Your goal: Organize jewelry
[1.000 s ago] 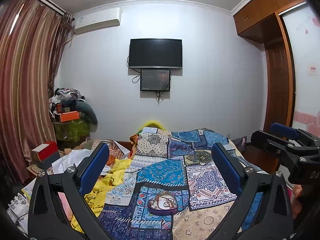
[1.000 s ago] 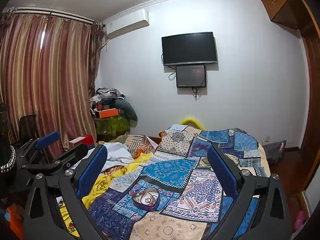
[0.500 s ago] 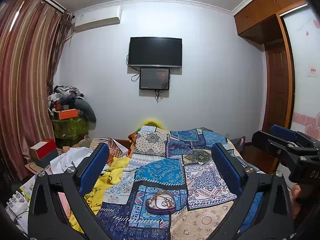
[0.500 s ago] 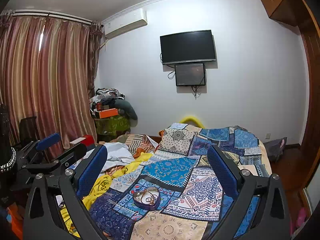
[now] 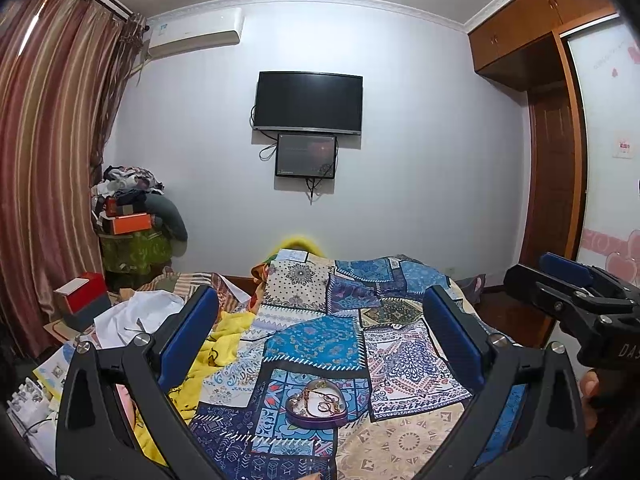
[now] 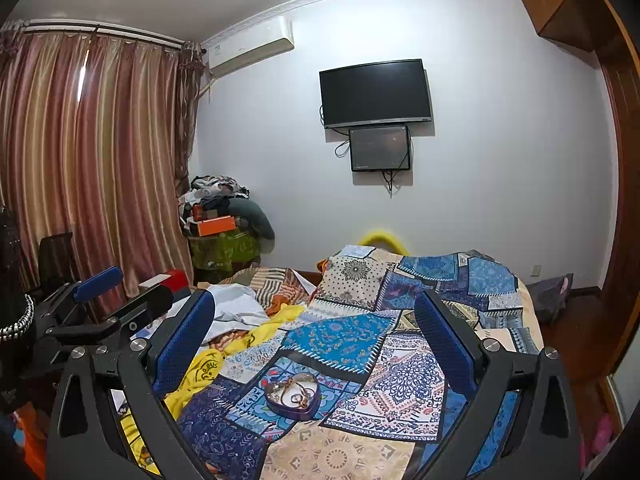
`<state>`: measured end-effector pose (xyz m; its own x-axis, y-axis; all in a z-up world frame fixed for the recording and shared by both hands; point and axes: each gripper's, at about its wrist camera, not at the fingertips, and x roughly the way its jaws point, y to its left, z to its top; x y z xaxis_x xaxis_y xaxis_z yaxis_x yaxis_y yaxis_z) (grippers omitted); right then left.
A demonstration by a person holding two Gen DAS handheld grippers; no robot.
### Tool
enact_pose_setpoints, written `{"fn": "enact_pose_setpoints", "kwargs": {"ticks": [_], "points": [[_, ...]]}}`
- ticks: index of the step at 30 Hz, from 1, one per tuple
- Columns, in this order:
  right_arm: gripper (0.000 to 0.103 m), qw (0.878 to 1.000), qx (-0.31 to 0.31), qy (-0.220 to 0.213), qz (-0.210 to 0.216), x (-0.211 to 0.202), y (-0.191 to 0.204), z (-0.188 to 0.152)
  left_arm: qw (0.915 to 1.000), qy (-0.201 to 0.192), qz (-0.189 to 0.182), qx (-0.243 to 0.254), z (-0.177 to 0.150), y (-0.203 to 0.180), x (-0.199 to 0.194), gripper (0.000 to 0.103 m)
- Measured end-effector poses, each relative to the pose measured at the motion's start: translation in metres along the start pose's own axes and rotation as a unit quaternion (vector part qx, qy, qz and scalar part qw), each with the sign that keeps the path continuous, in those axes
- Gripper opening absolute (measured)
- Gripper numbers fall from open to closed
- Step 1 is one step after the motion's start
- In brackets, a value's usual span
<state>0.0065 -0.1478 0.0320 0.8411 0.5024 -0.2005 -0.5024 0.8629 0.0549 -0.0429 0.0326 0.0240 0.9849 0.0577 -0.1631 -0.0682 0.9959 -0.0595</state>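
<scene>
A heart-shaped dish (image 5: 316, 405) of tangled gold jewelry (image 5: 320, 396) sits low centre on a patchwork bed (image 5: 316, 332). The left gripper (image 5: 320, 336) and right gripper (image 6: 316, 332) hover above, jaws wide apart and empty. Chains could snag and drag together; the soft bedding could tip the dish.

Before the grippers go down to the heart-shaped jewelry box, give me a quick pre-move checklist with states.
1. Left gripper open, holding nothing: ok.
2. Right gripper open, holding nothing: ok.
3. Heart-shaped box in view between the fingers in both views: ok.
4. Box lid off, jewelry exposed: ok.
5. Pieces untangled enough to lift one: cannot tell.
6. Box sits level on the patchwork quilt: cannot tell.
</scene>
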Motion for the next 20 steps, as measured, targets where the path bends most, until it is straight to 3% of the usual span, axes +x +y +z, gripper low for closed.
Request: {"fn": "enact_pose_setpoints", "kwargs": {"ticks": [20], "points": [[0.099, 1.0, 0.009, 0.014, 0.003, 0.01, -0.005, -0.003, 0.9999, 0.01, 0.001, -0.007, -0.005, 0.006, 0.012, 0.102]]}}
